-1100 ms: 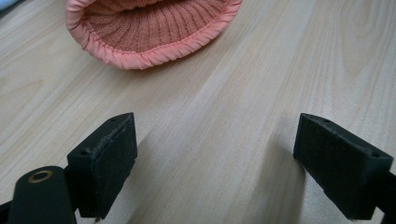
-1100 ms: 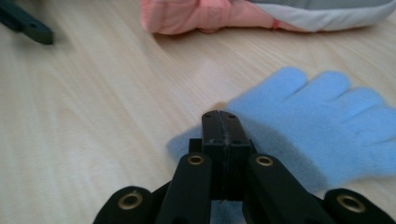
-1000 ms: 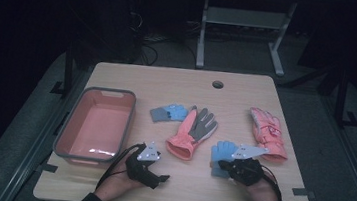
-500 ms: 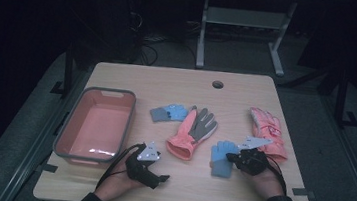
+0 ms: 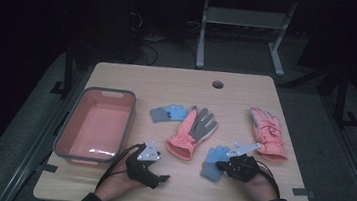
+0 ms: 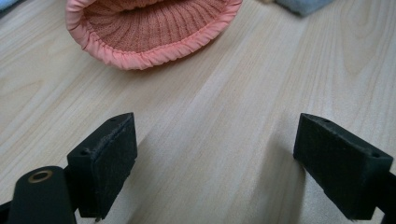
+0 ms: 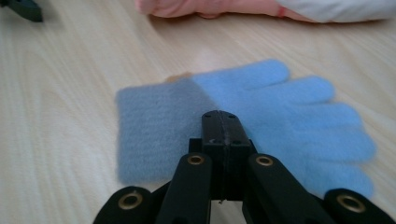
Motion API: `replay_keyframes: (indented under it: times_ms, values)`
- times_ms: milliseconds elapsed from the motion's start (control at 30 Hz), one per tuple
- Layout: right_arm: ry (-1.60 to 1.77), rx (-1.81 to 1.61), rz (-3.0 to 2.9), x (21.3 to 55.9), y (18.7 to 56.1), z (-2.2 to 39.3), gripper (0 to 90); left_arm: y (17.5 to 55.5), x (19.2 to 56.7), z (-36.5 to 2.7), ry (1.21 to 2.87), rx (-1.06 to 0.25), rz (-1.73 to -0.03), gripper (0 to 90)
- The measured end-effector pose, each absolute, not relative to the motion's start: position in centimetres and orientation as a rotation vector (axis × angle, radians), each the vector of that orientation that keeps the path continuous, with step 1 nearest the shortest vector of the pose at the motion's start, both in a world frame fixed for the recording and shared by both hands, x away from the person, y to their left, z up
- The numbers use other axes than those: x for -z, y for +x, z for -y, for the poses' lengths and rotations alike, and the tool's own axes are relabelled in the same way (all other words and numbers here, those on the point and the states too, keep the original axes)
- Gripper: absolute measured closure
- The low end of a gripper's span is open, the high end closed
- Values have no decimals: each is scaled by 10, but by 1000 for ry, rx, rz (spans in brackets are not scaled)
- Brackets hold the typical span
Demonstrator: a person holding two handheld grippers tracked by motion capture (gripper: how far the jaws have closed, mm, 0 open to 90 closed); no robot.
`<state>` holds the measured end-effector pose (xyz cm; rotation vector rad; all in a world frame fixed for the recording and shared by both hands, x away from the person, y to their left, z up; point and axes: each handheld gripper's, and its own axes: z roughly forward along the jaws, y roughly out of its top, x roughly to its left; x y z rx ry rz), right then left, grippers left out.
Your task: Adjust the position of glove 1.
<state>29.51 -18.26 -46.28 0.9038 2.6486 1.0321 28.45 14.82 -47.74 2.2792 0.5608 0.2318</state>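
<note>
Pink bin sits just past my left claw with nothing in it. My right claw is clenched tight with nothing between its jaws, right over the blue glove. That glove lies flat on the table, soft and fuzzy. My left claw is released.

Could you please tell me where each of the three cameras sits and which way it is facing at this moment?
High view: above the person's side, looking forward and down on the table, with both hands, the left gripper and the right gripper.
Left gripper view: rides the left gripper, looking between its open jaws at the pink glove.
Right gripper view: rides the right gripper, jaws shut, over the blue glove.
Shared: the pink glove and the blue glove also show from above.
</note>
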Motion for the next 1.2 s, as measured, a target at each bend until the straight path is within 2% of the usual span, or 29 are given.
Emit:
replay_keyframes:
  times_ms: [667, 900, 1100, 1200]
  values:
    - [743, -1086, -2743, 463, 277, 144, 900, 285, 477, -148, 2278, -231, -564, 126]
    - [779, -1130, -2701, 457, 277, 154, 898, 285, 478, -148, 2275, -231, -565, 126]
    - [859, -1153, -2624, 451, 276, 179, 795, 285, 477, -148, 2280, -240, -564, 126]
    - [915, -1167, -2578, 449, 275, 192, 678, 285, 477, -148, 2280, -240, -563, 126]
